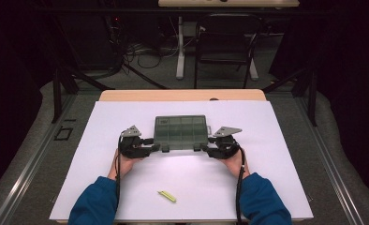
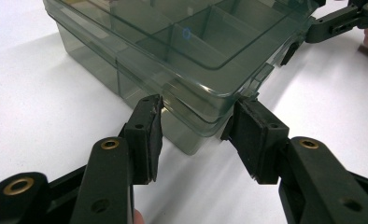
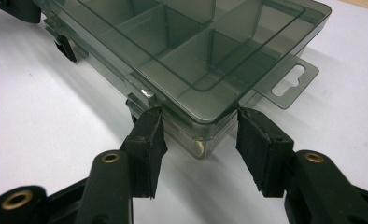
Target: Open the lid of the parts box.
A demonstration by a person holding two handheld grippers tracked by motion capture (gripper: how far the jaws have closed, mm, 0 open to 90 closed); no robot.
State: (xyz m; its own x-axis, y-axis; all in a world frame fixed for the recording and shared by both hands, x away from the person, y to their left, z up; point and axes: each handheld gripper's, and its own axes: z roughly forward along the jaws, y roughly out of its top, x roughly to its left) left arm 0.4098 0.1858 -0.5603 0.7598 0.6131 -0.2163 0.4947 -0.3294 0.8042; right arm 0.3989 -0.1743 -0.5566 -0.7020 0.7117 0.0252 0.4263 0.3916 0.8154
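High view: organizer box (image 1: 180, 132) between both grippers | each gripper's jaws clamp a near corner.

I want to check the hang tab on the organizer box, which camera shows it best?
The right gripper view: the hang tab sits close and sharp, slot visible. The high view shows the box too small to tell; the left gripper view shows another corner.

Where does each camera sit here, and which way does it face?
High view: above the near table edge, looking forward and down at the box; forearms, hands, left gripper and right gripper show.
Left gripper view: on the left gripper, jaws straddling a box corner.
Right gripper view: on the right gripper, straddling another corner.
Both gripper views share the box.
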